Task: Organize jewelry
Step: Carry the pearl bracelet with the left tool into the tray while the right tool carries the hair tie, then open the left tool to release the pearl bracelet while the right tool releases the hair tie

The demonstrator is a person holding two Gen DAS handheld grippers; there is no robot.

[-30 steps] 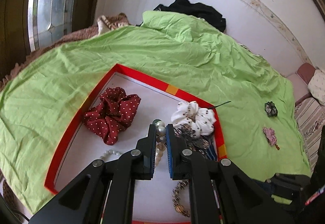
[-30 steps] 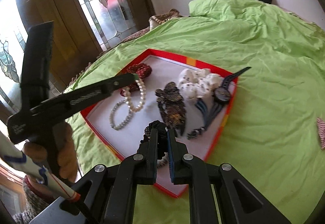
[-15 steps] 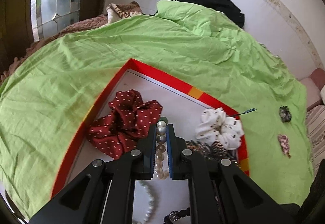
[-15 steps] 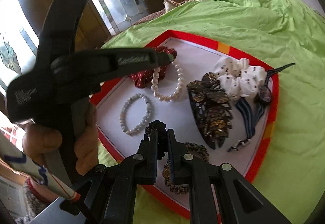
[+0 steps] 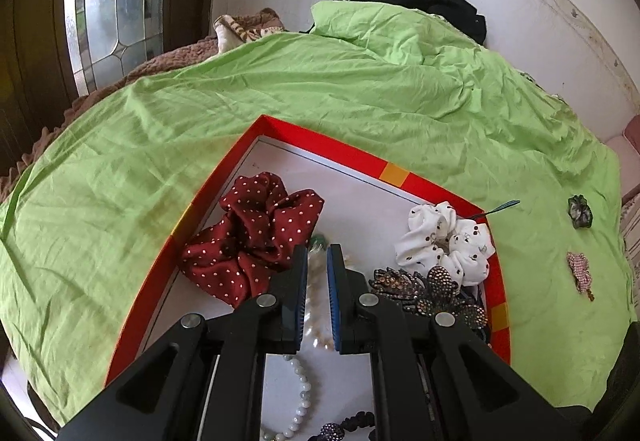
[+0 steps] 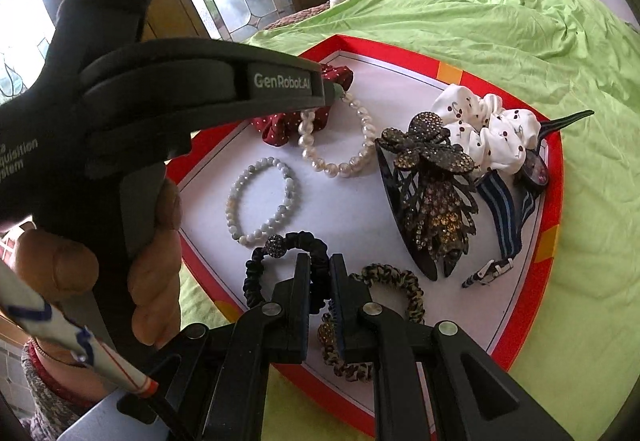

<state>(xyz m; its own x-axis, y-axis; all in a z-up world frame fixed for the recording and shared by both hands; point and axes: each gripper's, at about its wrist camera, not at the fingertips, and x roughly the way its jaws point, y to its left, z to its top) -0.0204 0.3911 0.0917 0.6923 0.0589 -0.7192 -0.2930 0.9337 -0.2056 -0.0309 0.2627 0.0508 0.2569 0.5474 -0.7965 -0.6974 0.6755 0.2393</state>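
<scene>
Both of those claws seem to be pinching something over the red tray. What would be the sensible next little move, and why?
Probably open the left gripper. It pinches the pearl bracelet, whose loop already lies on the red tray floor beside the dotted red scrunchie. The right gripper, shut on the black scrunchie, also low over the tray, could let go after.

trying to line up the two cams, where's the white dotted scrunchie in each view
Left wrist view: the white scrunchie lies right of centre, in the tray's far right corner, above the jewelled hair clip.
Right wrist view: the white scrunchie lies upper right of centre, beyond the same hair clip.
Shared landmark: the red tray rim, with its orange patch.
</scene>
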